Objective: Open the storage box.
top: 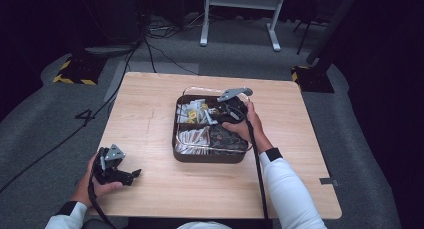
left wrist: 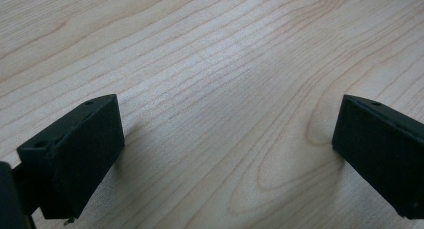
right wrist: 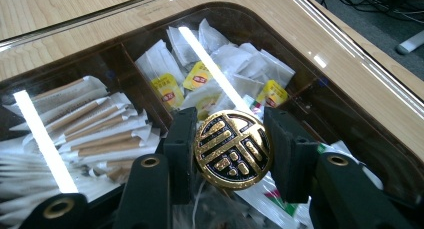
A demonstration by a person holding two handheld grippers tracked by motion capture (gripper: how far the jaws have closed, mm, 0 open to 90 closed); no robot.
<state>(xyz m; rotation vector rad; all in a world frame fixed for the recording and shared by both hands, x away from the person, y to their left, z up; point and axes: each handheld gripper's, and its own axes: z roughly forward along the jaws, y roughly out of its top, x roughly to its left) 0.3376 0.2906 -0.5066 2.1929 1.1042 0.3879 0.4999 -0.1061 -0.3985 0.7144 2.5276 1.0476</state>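
Pinching one round black knob (right wrist: pixel 232 149) with gold embossing, the right gripper (right wrist: pixel 234 151) hangs over a dark four-compartment tray (top: pixel 207 156); the left gripper (left wrist: pixel 225 154) rests spread near the pale wooden desk's (top: pixel 150 124) front-left corner.

- High view: fixed above the person's side, facing forward and down; takes in the whole wooden table (top: pixel 150 114), the brown compartment box (top: pixel 207 156) and the grey floor beyond.
- Left gripper view: rides the left gripper (left wrist: pixel 227 154), looking steeply down at bare table grain (left wrist: pixel 215 64), very near.
- Right gripper view: rides the right gripper (right wrist: pixel 231 149), close above the box (right wrist: pixel 320 84), tilted toward the table's far edge.
- Shared: table surface in all three; box in the high and right gripper views.
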